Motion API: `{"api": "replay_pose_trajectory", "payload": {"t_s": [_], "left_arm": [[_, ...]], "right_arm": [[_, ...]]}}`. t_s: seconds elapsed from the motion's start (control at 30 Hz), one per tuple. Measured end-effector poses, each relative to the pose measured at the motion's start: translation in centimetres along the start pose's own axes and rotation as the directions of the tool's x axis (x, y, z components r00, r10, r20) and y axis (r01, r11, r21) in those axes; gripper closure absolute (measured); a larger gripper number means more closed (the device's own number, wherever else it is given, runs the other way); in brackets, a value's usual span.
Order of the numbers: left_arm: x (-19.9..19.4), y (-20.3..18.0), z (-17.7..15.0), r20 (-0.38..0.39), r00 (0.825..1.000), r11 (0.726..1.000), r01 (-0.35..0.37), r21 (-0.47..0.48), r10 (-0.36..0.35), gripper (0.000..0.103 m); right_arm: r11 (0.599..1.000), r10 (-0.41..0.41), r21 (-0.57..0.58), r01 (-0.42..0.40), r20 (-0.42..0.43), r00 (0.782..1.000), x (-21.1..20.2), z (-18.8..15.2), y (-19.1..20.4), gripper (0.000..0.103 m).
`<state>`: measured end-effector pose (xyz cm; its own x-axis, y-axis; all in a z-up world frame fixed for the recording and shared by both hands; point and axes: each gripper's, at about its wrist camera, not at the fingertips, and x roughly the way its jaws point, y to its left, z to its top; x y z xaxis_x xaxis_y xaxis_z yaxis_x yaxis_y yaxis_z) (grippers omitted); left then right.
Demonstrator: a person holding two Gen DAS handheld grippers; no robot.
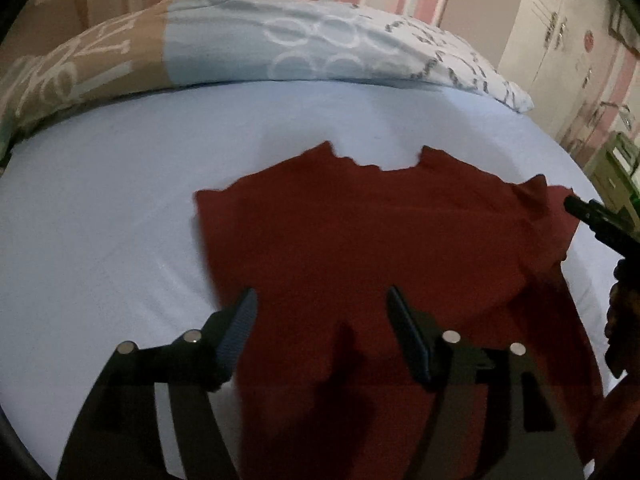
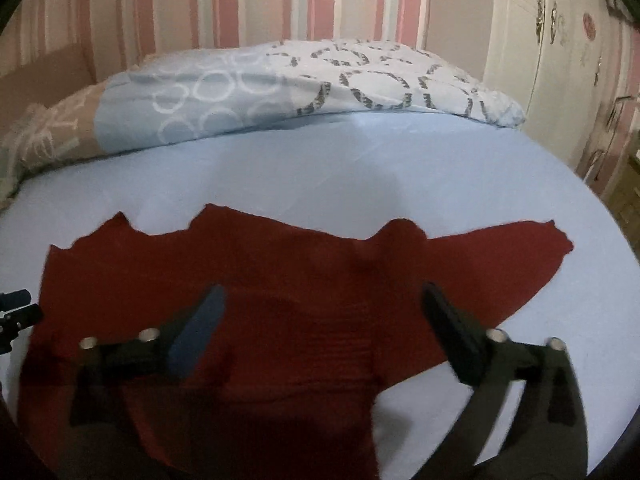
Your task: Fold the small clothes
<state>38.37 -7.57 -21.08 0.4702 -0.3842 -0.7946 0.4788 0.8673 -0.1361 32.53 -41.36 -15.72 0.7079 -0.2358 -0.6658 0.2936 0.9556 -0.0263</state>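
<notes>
A dark red garment lies spread flat on the pale blue bed sheet. In the right wrist view the garment shows a sleeve stretched out to the right. My left gripper is open and empty, held above the garment's near left part. My right gripper is open and empty above the garment's near right part; its tip shows at the right edge of the left wrist view. Part of the left gripper shows at the left edge of the right wrist view.
A patterned blue, tan and white duvet lies bunched along the far side of the bed, also in the right wrist view. Behind it is a pink striped wall. A white wardrobe stands at the right.
</notes>
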Motion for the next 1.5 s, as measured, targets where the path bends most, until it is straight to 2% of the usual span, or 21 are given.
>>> {"api": "replay_pose_trajectory", "payload": {"t_s": [0.07, 0.17, 0.2, 0.27, 0.3, 0.33, 0.4, 0.47, 0.57, 0.63, 0.73, 0.83, 0.9, 0.93, 1.0, 1.07, 1.2, 1.23, 1.33, 1.4, 1.5], "left_arm": [[1.4, -0.6, 0.1, -0.028, 1.000, 1.000, 0.005, 0.008, -0.005, 0.035], [2.7, -0.6, -0.2, -0.061, 0.998, 1.000, -0.011, 0.009, 0.011, 0.035], [2.9, -0.4, -0.4, -0.066, 0.998, 1.000, -0.016, 0.009, 0.017, 0.035], [3.1, 0.1, -0.8, -0.070, 0.997, 1.000, -0.019, -0.002, 0.019, 0.035], [3.1, 0.4, -1.0, -0.071, 0.997, 1.000, -0.013, -0.011, 0.012, 0.035], [3.1, 0.5, -1.1, -0.064, 0.998, 1.000, -0.010, -0.014, 0.009, 0.035], [2.8, 0.5, -1.1, -0.048, 0.999, 1.000, -0.025, -0.012, 0.024, 0.035], [2.4, 0.7, -1.0, -0.015, 0.998, 0.998, -0.060, -0.022, 0.059, 0.035], [1.8, 1.5, -0.9, 0.014, 0.995, 0.994, -0.097, -0.048, 0.098, 0.035], [1.6, 2.2, -0.9, 0.025, 0.993, 0.991, -0.116, -0.073, 0.118, 0.035], [1.6, 2.4, -0.8, 0.017, 0.994, 0.991, -0.106, -0.083, 0.107, 0.035], [1.5, 1.7, -0.7, 0.020, 0.996, 0.993, -0.085, -0.078, 0.086, 0.035], [1.2, 1.2, -0.3, 0.028, 0.997, 0.995, -0.069, -0.071, 0.071, 0.035], [1.2, 0.9, -0.1, 0.030, 0.998, 0.996, -0.055, -0.070, 0.058, 0.032], [1.4, 0.2, 0.4, 0.025, 0.999, 0.998, -0.031, -0.061, 0.033, 0.030], [1.7, -0.4, 0.8, 0.015, 0.999, 0.999, -0.028, -0.041, 0.029, 0.030], [2.1, -1.6, 0.7, -0.001, 1.000, 1.000, 0.002, -0.028, -0.002, 0.030], [2.3, -1.8, 0.6, -0.009, 1.000, 0.999, 0.009, -0.033, -0.009, 0.030], [3.1, -1.7, 0.0, -0.034, 0.999, 0.999, 0.009, -0.051, -0.010, 0.030], [3.6, -1.5, -0.4, -0.051, 0.999, 0.998, 0.003, -0.066, -0.007, 0.030], [3.8, -2.0, -0.6, -0.059, 0.998, 0.999, -0.021, -0.049, 0.018, 0.024]], "right_arm": [[0.999, -0.033, -0.022, 0.030, -0.114, 0.993, 2.4, 0.2, -0.1, 0.005], [0.998, -0.051, -0.051, 0.040, -0.235, 0.971, 5.0, -0.5, -0.4, 0.020], [0.997, -0.062, -0.057, 0.047, -0.294, 0.954, 6.3, -0.9, -0.5, 0.025], [1.000, -0.017, -0.012, 0.014, -0.345, 0.938, 7.7, -1.5, -0.8, 0.042], [1.000, 0.021, 0.011, -0.018, -0.346, 0.938, 7.9, -1.6, -0.8, 0.049], [1.000, 0.007, -0.015, -0.012, -0.316, 0.949, 7.6, -1.5, -0.5, 0.056], [0.998, 0.019, -0.047, -0.034, -0.279, 0.960, 6.8, -1.0, 0.2, 0.081], [0.996, 0.029, -0.076, -0.045, -0.203, 0.979, 5.6, 0.2, 1.1, 0.083], [0.978, 0.055, -0.199, -0.057, -0.015, 0.998, 2.9, 2.3, 3.2, 0.084], [0.978, 0.057, -0.204, -0.046, 0.049, 0.997, 2.4, 3.5, 3.4, 0.084], [0.985, 0.025, -0.169, -0.035, -0.060, 0.998, 5.7, 3.8, 2.1, 0.083], [0.989, -0.009, -0.147, -0.021, -0.200, 0.980, 8.6, 1.7, 1.0, 0.075], [0.988, -0.032, -0.151, -0.007, -0.253, 0.967, 9.0, 0.3, 0.7, 0.057], [0.992, -0.018, -0.126, -0.014, -0.247, 0.969, 8.4, -0.3, 0.1, 0.054], [0.996, 0.045, -0.063, -0.062, -0.245, 0.969, 7.4, -0.7, -0.8, 0.029], [0.999, 0.042, -0.022, -0.047, -0.186, 0.982, 5.2, -0.7, -1.6, 0.020], [0.991, 0.050, -0.116, -0.065, -0.127, 0.991, 3.5, -1.3, 0.7, 0.020], [0.988, 0.033, -0.142, -0.053, -0.136, 0.990, 4.1, -1.4, 1.3, 0.021], [0.990, 0.047, -0.116, -0.075, -0.228, 0.972, 6.7, -2.1, 1.5, 0.036], [0.993, 0.045, -0.096, -0.072, -0.254, 0.966, 7.9, -2.5, 1.3, 0.035], [0.988, 0.010, -0.148, -0.048, -0.244, 0.970, 7.8, -2.8, 2.4, 0.031]]}}
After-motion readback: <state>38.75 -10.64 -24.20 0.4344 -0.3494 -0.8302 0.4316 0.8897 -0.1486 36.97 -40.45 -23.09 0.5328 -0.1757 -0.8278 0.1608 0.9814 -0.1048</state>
